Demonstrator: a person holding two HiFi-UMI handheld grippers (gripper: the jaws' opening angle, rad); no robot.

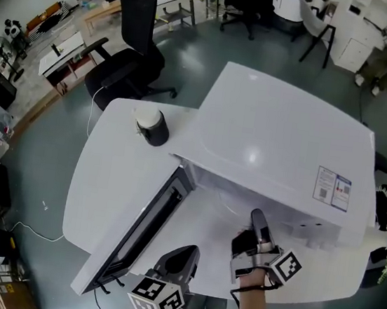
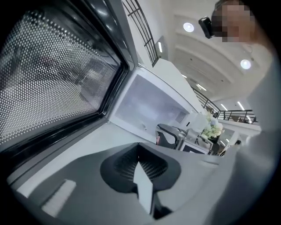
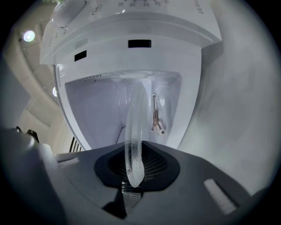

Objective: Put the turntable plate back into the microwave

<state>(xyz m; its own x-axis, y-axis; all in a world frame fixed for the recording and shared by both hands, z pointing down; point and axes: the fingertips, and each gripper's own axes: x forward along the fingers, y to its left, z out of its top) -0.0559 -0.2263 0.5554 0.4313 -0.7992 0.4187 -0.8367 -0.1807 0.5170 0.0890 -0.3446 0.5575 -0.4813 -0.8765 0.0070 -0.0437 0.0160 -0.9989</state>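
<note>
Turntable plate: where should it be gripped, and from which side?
By its rim, as the right gripper has it: the turntable plate is thin, flat glass, so the jaws close across its near edge, coming from the side away from the open microwave.

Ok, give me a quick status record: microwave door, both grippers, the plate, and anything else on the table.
microwave: on the white table, door swung open
plate: clear glass, gripped by its rim, at the mouth of the cavity, not set down
right gripper: shut on the plate
left gripper: shut, empty, beside the door
cup: dark, white lid, left of the microwave
</note>
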